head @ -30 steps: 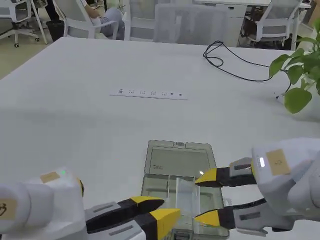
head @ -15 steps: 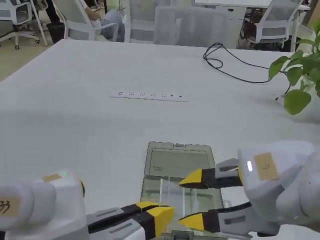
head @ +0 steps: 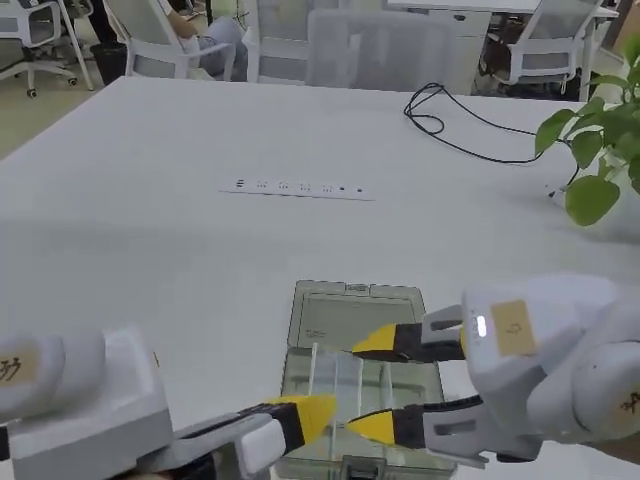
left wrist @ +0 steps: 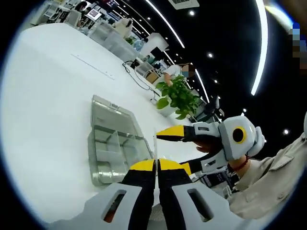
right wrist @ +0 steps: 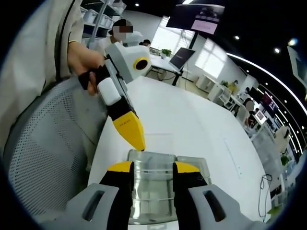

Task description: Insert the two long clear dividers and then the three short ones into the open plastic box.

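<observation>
Open clear box (head: 350, 315), dividers (head: 336, 375) upright inside

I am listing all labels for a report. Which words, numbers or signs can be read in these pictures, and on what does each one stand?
Nothing reads with certainty.
Handwritten sticker on the left gripper: cut by the picture's edge, unreadable.
Square sticker on the right gripper: faint mark, too blurred.
Label on the plastic box lid: too small.
Power strip markings: too small.
</observation>
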Demonstrator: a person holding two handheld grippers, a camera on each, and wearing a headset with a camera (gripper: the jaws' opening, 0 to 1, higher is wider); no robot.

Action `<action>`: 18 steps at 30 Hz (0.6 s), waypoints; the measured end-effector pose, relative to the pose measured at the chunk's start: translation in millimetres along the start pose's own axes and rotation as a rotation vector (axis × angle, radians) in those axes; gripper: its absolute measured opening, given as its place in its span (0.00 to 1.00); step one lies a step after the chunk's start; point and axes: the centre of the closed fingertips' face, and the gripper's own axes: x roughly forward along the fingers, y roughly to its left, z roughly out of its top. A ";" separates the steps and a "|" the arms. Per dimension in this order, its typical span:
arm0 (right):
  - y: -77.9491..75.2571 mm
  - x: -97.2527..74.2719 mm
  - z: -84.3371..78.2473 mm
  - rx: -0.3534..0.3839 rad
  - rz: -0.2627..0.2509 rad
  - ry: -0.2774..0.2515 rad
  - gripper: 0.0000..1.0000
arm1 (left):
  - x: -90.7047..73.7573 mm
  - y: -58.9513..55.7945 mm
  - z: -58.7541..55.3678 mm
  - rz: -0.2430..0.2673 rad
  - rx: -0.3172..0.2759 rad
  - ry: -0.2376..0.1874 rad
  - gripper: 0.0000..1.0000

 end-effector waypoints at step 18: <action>2.1 -4.9 10.4 0.176 0.060 -0.096 0.34 | -8.6 12.8 -12.7 0.064 0.573 0.193 0.00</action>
